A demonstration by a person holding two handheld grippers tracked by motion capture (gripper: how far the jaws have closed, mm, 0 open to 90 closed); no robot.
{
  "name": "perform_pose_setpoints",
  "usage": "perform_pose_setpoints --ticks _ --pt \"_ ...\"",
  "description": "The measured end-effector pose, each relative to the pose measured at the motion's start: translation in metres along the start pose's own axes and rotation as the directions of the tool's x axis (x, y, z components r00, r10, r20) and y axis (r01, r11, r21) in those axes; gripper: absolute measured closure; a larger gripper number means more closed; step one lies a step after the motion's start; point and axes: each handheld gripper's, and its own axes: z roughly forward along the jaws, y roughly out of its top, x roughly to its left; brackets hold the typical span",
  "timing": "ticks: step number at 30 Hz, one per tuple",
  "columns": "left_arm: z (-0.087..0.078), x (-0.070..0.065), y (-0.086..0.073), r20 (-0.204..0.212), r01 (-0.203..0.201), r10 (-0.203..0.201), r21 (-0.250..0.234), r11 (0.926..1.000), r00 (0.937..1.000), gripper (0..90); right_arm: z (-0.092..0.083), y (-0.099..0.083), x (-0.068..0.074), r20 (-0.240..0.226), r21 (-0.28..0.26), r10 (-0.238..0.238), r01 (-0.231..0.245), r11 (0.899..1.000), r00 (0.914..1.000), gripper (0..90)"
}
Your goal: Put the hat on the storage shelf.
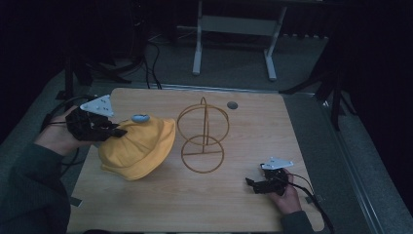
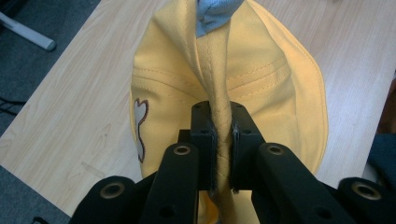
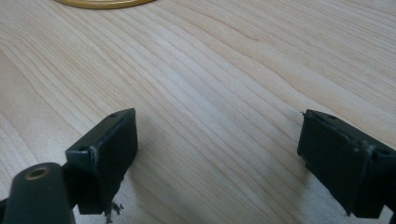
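Left: the left gripper (image 1: 114, 130) — jaws clamped on a pinched fold of the yellow hat (image 1: 139, 146), a soft stitched cloth hat with a blue-grey tip (image 1: 140, 118) and a small outlined patch (image 2: 140, 128), lying on the table's (image 1: 234, 204) left half. Centre: a gold wire stand (image 1: 203, 139) just beside it. Right: the right gripper (image 1: 253, 185) — jaws wide apart, over bare wood.

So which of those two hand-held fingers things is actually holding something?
The left gripper: its fingers pinch a fold of the yellow hat. The right gripper sits open over bare table.
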Motion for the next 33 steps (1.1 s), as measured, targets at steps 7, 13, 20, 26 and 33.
perform_pose_setpoints --ticks 7,13,20,26,33 --pt "0.000 0.000 0.004 -0.001 -0.006 0.006 -0.008 0.9999 1.0000 83.2 0.000 0.000 0.000 0.000 0.000 0.000 0.000 1.000 1.0000 12.0" --pt "-0.001 0.001 0.006 -0.005 -0.011 0.011 -0.009 0.9999 0.9999 83.2 0.000 0.000 0.000 0.000 0.000 0.000 0.000 1.000 1.0000 12.0" --pt "0.001 0.000 0.010 -0.002 -0.011 0.011 -0.020 0.9997 0.9999 83.1 0.000 0.000 0.000 0.000 0.000 0.000 0.000 1.000 1.0000 11.9" --pt "0.002 0.000 0.013 0.002 -0.019 0.019 -0.031 0.9993 0.9998 83.1 0.000 0.000 0.000 0.000 0.000 0.000 0.000 1.000 1.0000 11.9" --pt "0.002 0.002 0.015 0.003 -0.018 0.018 -0.033 0.9993 0.9998 83.1 0.000 0.000 0.000 0.000 0.000 0.000 0.000 1.000 1.0000 11.9"
